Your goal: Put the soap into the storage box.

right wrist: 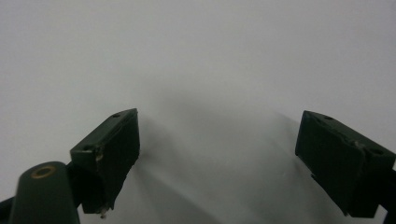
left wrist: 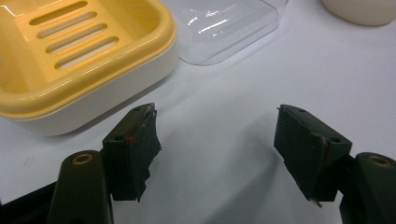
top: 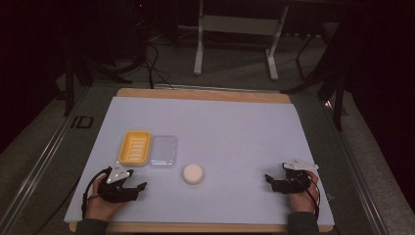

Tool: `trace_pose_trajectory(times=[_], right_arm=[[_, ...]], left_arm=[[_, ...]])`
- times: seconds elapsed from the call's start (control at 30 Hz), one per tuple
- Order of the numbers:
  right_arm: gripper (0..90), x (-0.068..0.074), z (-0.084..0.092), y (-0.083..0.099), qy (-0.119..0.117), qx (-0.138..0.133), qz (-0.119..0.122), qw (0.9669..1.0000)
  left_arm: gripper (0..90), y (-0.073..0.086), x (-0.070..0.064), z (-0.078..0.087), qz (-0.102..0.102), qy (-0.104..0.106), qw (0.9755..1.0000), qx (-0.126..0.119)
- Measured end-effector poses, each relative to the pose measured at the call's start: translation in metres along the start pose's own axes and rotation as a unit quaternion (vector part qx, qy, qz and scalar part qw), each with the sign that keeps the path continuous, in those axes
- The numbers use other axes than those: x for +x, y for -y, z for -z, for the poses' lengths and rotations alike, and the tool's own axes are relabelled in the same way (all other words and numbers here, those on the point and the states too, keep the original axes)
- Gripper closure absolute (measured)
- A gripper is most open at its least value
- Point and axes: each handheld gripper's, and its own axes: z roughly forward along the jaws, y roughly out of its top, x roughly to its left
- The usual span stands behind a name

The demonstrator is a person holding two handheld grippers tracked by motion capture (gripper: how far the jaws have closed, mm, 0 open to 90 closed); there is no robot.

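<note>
The left tool (top: 128, 187) rests low on the tabletop (top: 230, 132) with its jaws spread and nothing between them, just short of the yellow soap dish (top: 134, 147); the left gripper view shows the dish (left wrist: 79, 56) ahead and to one side of the jaws, the clear lid (left wrist: 224, 28) beside it and an edge of the white soap (left wrist: 359, 10) further off. The soap (top: 193, 174) lies on the bare sheet near the lid's (top: 163, 151) front corner, apart from both lid and dish. The right tool (top: 283, 182) sits well away at the right, jaws likewise spread over bare white surface. The likely step is to pick up the soap and seat it in the dish, and the left tool is the nearer one. To do it well, turn that tool toward the soap, keep the jaws wide until they straddle its widest part, and come in low so both pads meet its sides squarely. It looks smooth and rounded, so a firm, centred squeeze should stop it from squirting out. Lift it clear of the lid, then lower it flat onto the slotted floor before letting go.
</note>
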Motion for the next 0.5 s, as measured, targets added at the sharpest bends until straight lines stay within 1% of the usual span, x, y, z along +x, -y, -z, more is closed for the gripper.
trace_pose_trajectory(times=[0.07, 0.1, 0.13, 0.2, 0.23, 0.27, 0.33, 0.37, 0.4, 0.43, 0.5], right_arm=[[13.8, 0.0, 0.002, 0.001, -0.002, -0.009, 0.002, 1.0], [13.8, 0.001, 0.003, 0.002, 0.0, -0.017, 0.006, 0.9998], [13.7, 0.001, 0.004, 0.002, -0.003, -0.023, 0.007, 0.9997], [13.7, 0.001, 0.005, 0.002, 0.0, -0.028, 0.006, 0.9996], [13.7, 0.001, 0.006, 0.003, 0.001, -0.031, 0.004, 0.9995], [13.7, 0.0, 0.008, 0.004, -0.003, -0.042, 0.005, 0.9991], [13.7, 0.0, 0.009, 0.005, -0.006, -0.053, 0.002, 0.9986], [13.7, 0.0, 0.009, 0.005, -0.006, -0.053, 0.002, 0.9986], [13.7, -0.001, 0.01, 0.005, -0.01, -0.055, 0.0, 0.9984], [13.7, -0.001, 0.011, 0.006, -0.015, -0.06, 0.001, 0.9981], [13.7, 0.0, 0.01, 0.006, -0.016, -0.059, 0.009, 0.9981]], left_arm=[[30.1, 0.0, 0.0, -0.001, 0.0, 0.0, 1.0, 0.003], [30.1, -0.001, -0.001, -0.001, -0.002, 0.002, 1.0, 0.005], [30.1, -0.001, -0.001, -0.001, -0.007, 0.002, 0.9999, 0.008], [30.1, -0.001, -0.002, -0.002, -0.008, 0.004, 0.9999, 0.01], [30.1, -0.002, -0.004, -0.002, -0.014, 0.005, 0.9998, 0.012], [30.1, -0.003, -0.004, -0.001, -0.019, 0.004, 0.9997, 0.015], [30.6, -0.005, -0.006, 0.0, -0.019, -0.001, 0.9997, 0.013], [31.3, -0.005, -0.006, 0.0, -0.019, -0.001, 0.9997, 0.013], [31.3, -0.008, -0.007, 0.003, -0.019, 0.002, 0.9998, 0.006], [31.1, -0.009, -0.007, 0.005, -0.019, 0.005, 0.9998, 0.005], [30.5, -0.012, -0.009, 0.006, -0.022, 0.009, 0.9997, 0.004]])
